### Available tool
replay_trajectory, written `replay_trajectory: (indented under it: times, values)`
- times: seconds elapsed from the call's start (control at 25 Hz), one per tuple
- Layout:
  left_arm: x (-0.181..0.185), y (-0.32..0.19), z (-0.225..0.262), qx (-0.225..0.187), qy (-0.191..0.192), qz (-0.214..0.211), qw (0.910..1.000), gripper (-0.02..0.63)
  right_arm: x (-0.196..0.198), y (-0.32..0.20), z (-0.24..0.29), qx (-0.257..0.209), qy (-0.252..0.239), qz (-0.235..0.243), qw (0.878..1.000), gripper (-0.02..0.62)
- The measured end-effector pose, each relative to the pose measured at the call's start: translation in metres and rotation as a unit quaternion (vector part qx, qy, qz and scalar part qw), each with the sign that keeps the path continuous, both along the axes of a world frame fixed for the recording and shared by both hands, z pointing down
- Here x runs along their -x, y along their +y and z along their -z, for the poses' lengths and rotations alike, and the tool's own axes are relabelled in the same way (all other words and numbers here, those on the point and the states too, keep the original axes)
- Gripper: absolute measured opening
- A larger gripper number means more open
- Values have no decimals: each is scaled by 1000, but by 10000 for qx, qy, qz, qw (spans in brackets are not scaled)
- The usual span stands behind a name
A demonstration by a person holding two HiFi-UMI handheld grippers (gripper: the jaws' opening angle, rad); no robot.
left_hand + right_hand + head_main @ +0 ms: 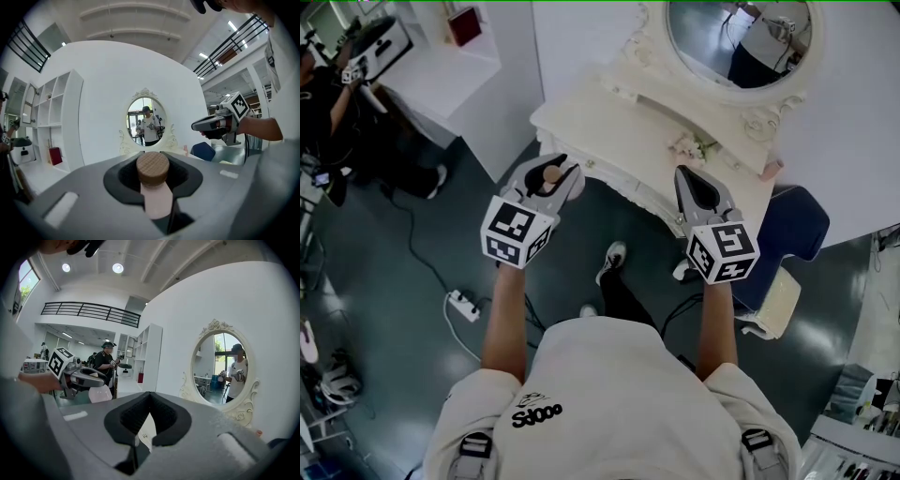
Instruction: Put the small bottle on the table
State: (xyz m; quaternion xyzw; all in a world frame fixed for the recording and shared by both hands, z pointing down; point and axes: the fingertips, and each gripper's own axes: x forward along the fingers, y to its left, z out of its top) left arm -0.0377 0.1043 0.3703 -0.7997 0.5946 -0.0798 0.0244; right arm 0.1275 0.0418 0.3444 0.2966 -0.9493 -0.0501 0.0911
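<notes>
Left gripper view settles the grip: the left gripper (555,167) has its fingers clenched on the small pale-pink bottle with a round wooden cap (152,169), pinching it just under the cap. The right gripper (149,397) has its fingers pressed together on nothing (it looks to have no part in this).

The step in hand seems to be the carry. In the head view the bottle hangs in the air over the dark floor (412,253), short of the front edge of the ornate white dressing surface (581,112). Next, I judge, it must go forward over a bare patch of that top, come down until the base rests, and only then be let go.

The bottle's long axis stands about upright: cap up, and the rounded body hangs below the fingers, as the right gripper view shows from the side.
</notes>
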Motion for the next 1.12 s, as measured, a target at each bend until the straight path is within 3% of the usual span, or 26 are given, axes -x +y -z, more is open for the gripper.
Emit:
replay_trajectory:
  times: [0.84,1.12]
  values:
    - [62,-233,3,257,-52,-161,9995,118,76,-225,5,196,-6,-59,9998,2]
    - [80,-293,15,192,-46,-241,9995,118,93,-278,16,199,-135,-242,9994,2]
